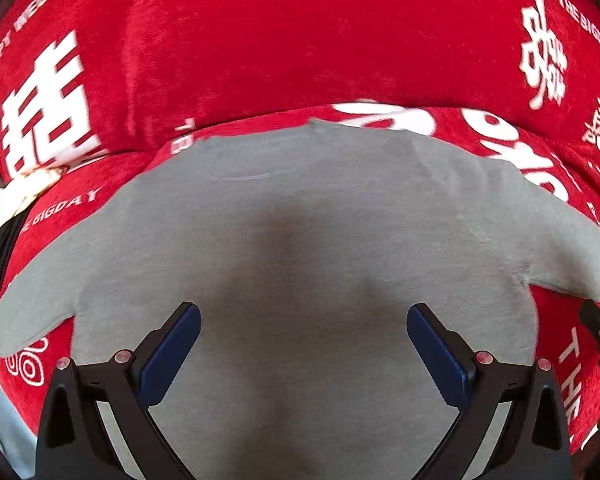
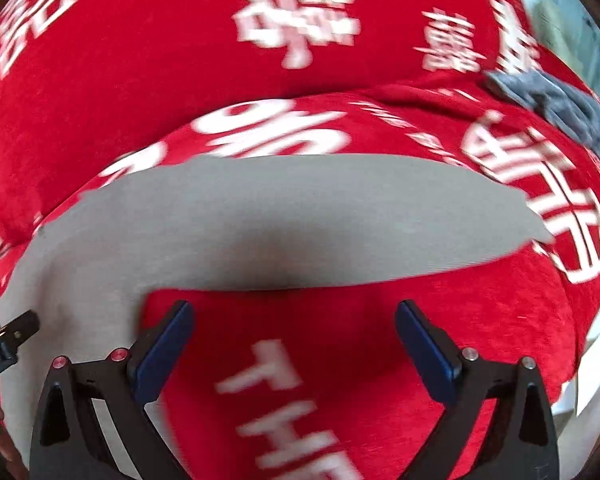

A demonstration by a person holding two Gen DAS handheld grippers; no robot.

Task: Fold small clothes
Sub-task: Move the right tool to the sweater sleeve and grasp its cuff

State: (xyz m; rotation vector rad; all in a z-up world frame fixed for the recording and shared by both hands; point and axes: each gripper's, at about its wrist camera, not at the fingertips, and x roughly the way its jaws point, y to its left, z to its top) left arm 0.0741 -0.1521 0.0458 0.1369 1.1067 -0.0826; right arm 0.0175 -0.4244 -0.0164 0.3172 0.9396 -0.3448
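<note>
Left claw [image 1: 304,344], right claw [image 2: 294,344] apart; grey shirt [image 1: 300,220] flat on red cover [image 1: 260,40].

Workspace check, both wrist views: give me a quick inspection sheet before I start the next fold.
Surface: red cover printed with white characters, draped over what looks like a sofa seat and backrest.
Job's things: grey garment spread flat on the seat, sleeves out to both sides; one sleeve reaches across the right wrist view.
Clutter: dark grey crumpled cloth at the far right of the seat; white and black items at the left edge, unclear what.
Grippers: left gripper open above the garment's body; right gripper open over bare cover below the sleeve. Neither holds anything.
Cables: nothing seen.
Surroundings: blurred bright area at the right edge, not identifiable.
</note>
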